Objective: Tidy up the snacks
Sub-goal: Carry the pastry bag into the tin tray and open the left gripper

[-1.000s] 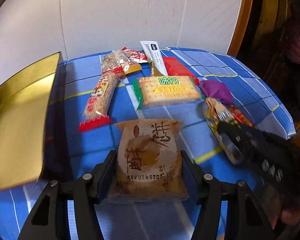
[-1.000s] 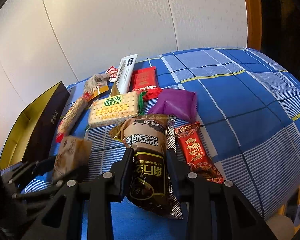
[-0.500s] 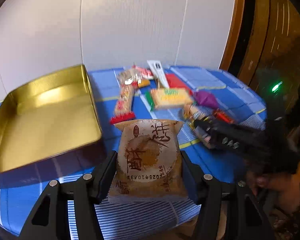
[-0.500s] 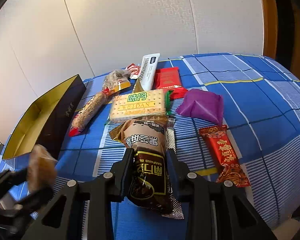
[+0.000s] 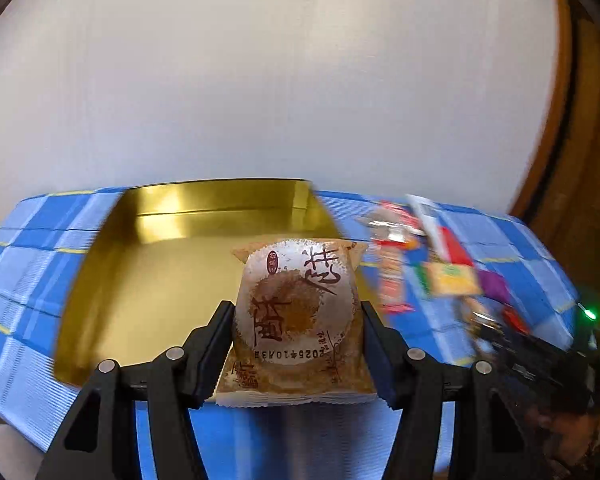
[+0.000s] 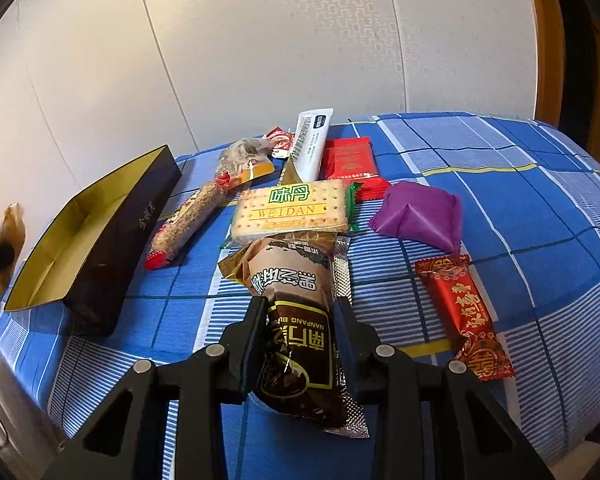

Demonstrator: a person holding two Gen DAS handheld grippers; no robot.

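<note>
My left gripper (image 5: 298, 320) is shut on a round brown pastry pack (image 5: 296, 312) and holds it in the air at the near right side of the open gold box (image 5: 148, 280). My right gripper (image 6: 300, 312) is shut on a dark brown snack pack (image 6: 296, 320) whose far end is over the blue checked cloth. The box also shows at the left in the right wrist view (image 6: 100, 240), dark outside and gold inside. The left gripper with its pastry (image 6: 10, 236) shows at that view's left edge.
On the cloth (image 6: 520, 208) lie a Weidan cracker pack (image 6: 292, 210), a purple packet (image 6: 420, 216), a red candy (image 6: 464, 316), a red pack (image 6: 350, 162), a white tube (image 6: 310, 144), a long red-ended bar (image 6: 192, 224) and other small packs. A white wall stands behind.
My left gripper has swung left with the pastry pack, so the gold box now lies straight ahead. My right gripper still holds the dark pack and has drawn back a little.
</note>
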